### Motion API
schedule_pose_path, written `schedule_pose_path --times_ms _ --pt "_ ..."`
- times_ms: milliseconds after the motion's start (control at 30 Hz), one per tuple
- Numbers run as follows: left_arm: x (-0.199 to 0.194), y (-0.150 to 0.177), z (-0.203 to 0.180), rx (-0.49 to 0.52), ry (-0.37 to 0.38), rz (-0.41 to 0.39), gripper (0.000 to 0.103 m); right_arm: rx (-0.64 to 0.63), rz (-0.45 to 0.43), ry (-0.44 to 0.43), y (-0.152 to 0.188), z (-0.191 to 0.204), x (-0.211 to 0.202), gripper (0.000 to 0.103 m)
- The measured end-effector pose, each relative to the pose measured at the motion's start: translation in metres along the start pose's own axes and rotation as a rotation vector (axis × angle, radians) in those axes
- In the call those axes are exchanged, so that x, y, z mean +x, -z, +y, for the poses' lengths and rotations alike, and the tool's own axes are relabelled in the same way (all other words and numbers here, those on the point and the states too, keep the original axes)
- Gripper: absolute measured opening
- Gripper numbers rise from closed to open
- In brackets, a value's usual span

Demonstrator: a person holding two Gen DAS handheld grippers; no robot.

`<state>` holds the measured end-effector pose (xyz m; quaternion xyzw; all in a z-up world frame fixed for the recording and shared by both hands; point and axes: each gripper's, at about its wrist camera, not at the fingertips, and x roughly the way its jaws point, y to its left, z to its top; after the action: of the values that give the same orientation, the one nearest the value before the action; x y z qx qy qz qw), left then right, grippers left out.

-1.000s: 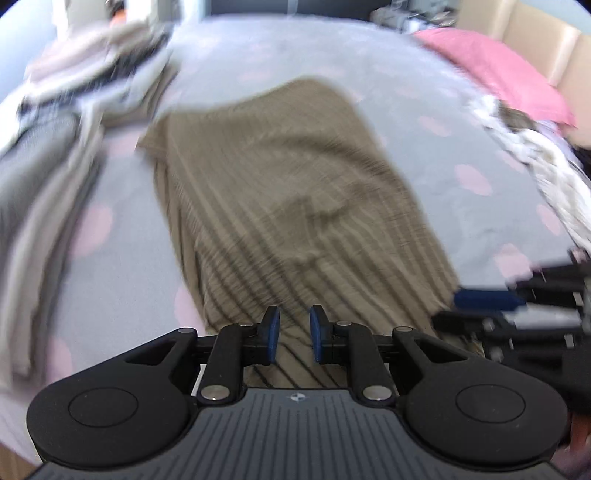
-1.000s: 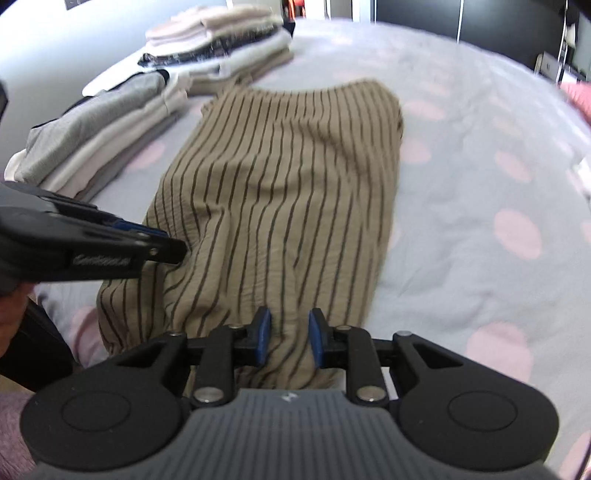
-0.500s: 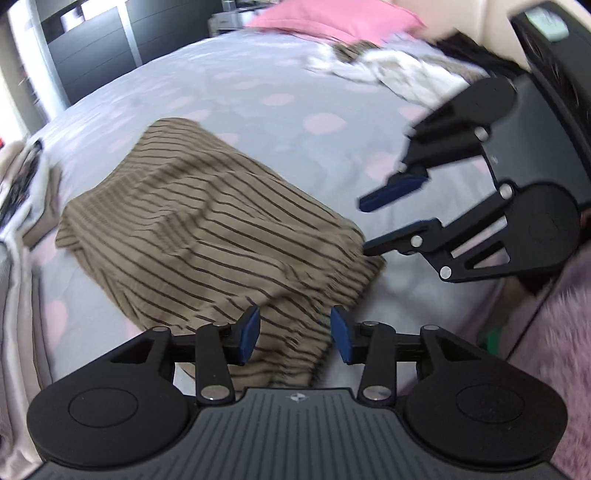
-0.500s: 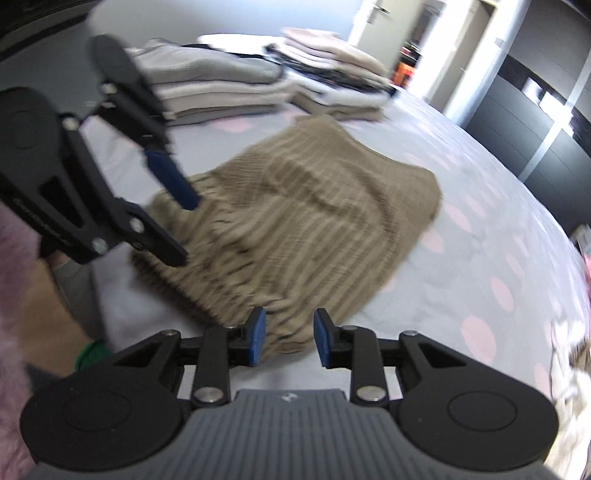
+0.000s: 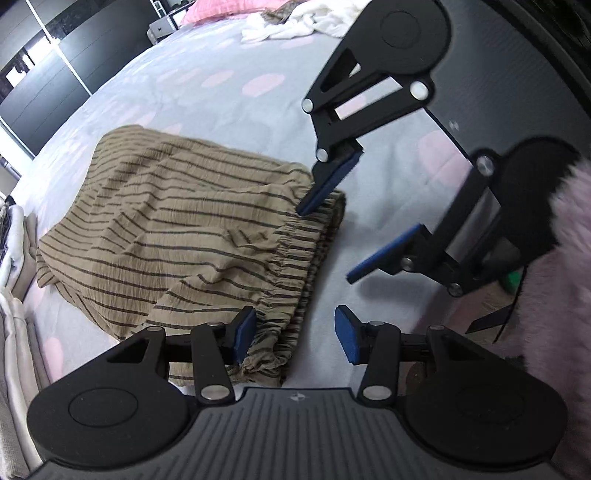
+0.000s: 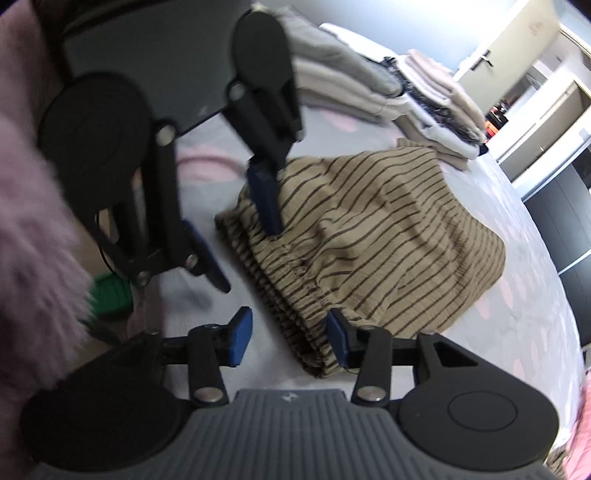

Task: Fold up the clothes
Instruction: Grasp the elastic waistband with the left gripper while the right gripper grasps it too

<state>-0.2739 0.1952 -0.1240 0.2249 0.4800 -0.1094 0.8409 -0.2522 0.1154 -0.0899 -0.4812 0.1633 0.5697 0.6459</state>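
Observation:
A tan garment with dark stripes (image 5: 184, 225) lies flat on the bed, its gathered elastic waistband toward me. It also shows in the right wrist view (image 6: 376, 229). My left gripper (image 5: 295, 338) is open at one end of the waistband, one pad touching the cloth. My right gripper (image 6: 286, 338) is open at the other end of the waistband, one pad against the cloth. Each gripper shows in the other's view, the right gripper (image 5: 328, 229) and the left gripper (image 6: 243, 229), both open and empty.
The bed (image 5: 236, 96) has a grey sheet with pink spots. Stacks of folded clothes (image 6: 417, 92) lie beyond the garment. A pile of white clothes (image 5: 295, 22) and a pink pillow (image 5: 225, 9) lie at the far end. A pink fuzzy sleeve (image 5: 554, 266) is near.
Both grippers have opened wide and swung to opposite ends of the garment's waistband, facing each other. The garment has stayed on the bed.

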Motion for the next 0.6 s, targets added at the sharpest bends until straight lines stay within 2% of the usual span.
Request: schedule_pose_path --times_ms 133,267,433,600 --pt "0.014 0.002 0.007 -0.020 -0.007 0.032 0.045 -0.062 0.041 0.002 0.003 0.005 0.014 0.049" --pt "0.021 0.004 0.019 -0.064 0.025 0.039 0.051 -0.102 0.063 0.019 0.005 0.008 0.023 0.049" --pt "0.027 0.003 0.031 -0.130 0.064 0.067 0.052 -0.156 0.078 0.051 0.006 0.014 0.033 0.049" --pt "0.030 0.001 0.029 -0.131 0.048 0.075 0.052 -0.212 0.084 0.107 0.005 0.023 0.045 0.048"
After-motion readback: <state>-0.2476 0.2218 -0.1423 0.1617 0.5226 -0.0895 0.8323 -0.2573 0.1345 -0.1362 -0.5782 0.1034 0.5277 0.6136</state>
